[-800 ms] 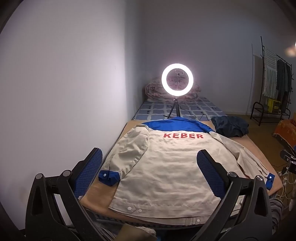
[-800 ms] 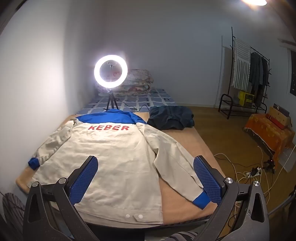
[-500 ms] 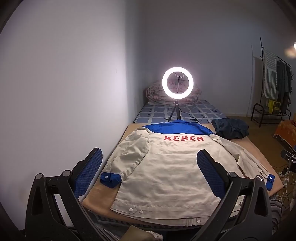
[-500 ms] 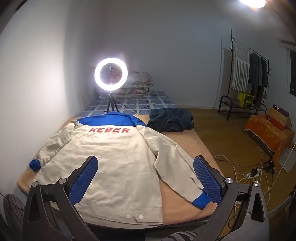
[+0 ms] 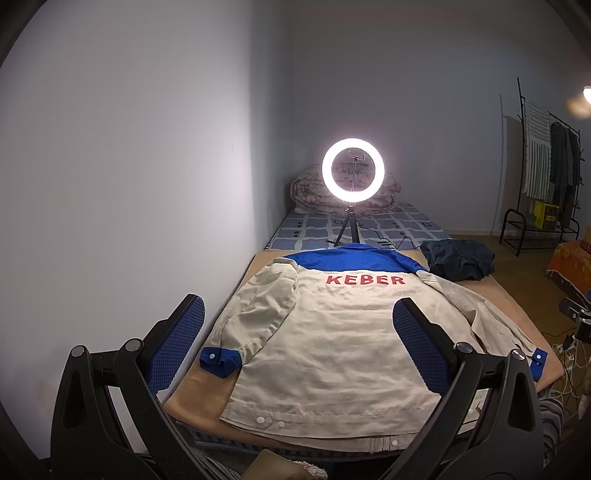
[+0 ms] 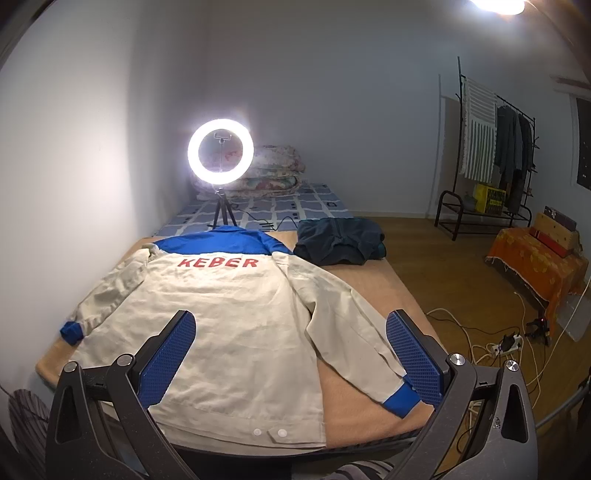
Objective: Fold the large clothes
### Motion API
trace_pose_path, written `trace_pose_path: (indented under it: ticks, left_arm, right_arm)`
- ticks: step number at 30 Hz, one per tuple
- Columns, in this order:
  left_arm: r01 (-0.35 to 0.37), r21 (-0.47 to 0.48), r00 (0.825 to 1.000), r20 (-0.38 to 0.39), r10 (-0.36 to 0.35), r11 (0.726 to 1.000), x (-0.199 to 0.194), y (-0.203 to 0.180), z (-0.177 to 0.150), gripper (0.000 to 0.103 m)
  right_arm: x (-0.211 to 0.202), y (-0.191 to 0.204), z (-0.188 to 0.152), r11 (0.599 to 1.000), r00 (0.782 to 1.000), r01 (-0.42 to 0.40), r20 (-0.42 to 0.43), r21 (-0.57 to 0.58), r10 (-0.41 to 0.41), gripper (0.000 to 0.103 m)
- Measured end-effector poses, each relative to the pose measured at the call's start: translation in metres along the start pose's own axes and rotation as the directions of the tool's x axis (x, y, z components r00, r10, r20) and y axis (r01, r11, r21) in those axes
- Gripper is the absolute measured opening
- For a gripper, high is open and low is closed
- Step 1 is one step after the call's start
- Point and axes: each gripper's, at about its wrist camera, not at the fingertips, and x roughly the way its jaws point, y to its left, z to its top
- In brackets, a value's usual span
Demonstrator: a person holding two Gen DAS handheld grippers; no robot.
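I am holding both the left gripper and right gripper wide open and empty above the flat KEBER jacket, judging a sleeve fold next

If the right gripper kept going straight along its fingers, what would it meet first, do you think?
Probably the right gripper, open and empty, would land on the back of the beige jacket with blue yoke lying flat on the tan-covered bed; depth is uncertain.

A glaring ring light whitens the nearby wall in a dim room, a ceiling lamp flares, and fisheye edges curve dark.
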Motion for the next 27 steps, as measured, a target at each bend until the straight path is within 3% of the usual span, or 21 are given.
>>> trace_pose_path:
  ticks: [27]
  left_arm:
    - [-0.002,0.006,1.0,0.014,0.002,1.0,0.002,0.006,-0.008,0.103]
  right_arm:
    - [0.005,0.0,0.0,0.999,0.999,0.038,0.005,-0.015,-0.038,0.103]
